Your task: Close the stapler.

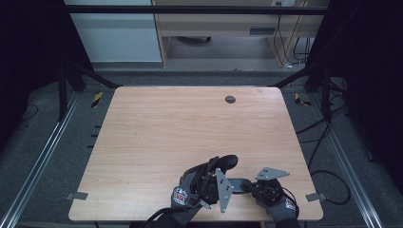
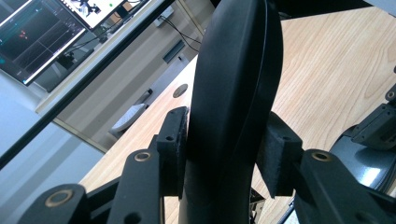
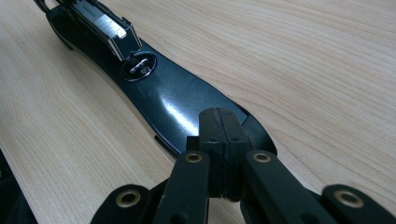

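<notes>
Nearest, the left gripper (image 2: 224, 154) pinched the stapler's lifted arm (image 2: 236, 84), while the right gripper (image 3: 219, 140), pressed together, steadied its base (image 3: 177, 100) on the table (image 1: 157, 133)

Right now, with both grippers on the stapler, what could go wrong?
1. The left gripper clamps the curved, smooth stapler arm, lifted open; it could slip out and snap down.
2. The right gripper presses shut jaws on the glossy base tip; the base might slide on the table.
</notes>
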